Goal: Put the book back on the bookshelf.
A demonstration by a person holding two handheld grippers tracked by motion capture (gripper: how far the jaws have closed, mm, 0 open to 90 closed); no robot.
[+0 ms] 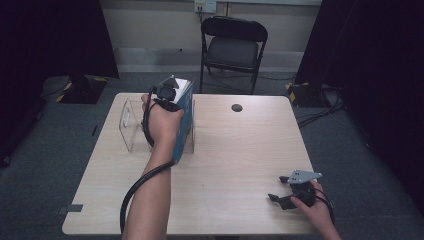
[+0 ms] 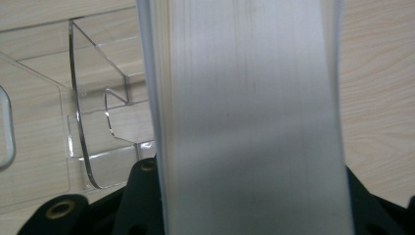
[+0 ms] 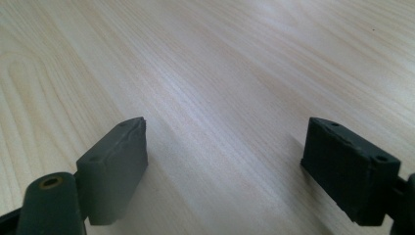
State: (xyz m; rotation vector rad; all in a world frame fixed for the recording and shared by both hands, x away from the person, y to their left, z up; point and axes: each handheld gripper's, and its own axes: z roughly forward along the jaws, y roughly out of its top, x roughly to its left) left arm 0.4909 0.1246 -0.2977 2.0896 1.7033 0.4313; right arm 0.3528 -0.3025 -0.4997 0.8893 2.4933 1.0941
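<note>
Your left claw (image 1: 167,92) is clamped on a blue-covered book (image 1: 184,117), its pale page edges (image 2: 249,117) facing the camera, holding it upright at the right side of the clear acrylic stand (image 1: 131,122) on the far left part of the table (image 1: 240,150). Your right claw (image 1: 282,190) rests low near the table's front right corner, jaws spread wide with nothing between them.

Blue book (image 1: 185,107), pale woodgrain table (image 1: 240,150), perhaps.
</note>
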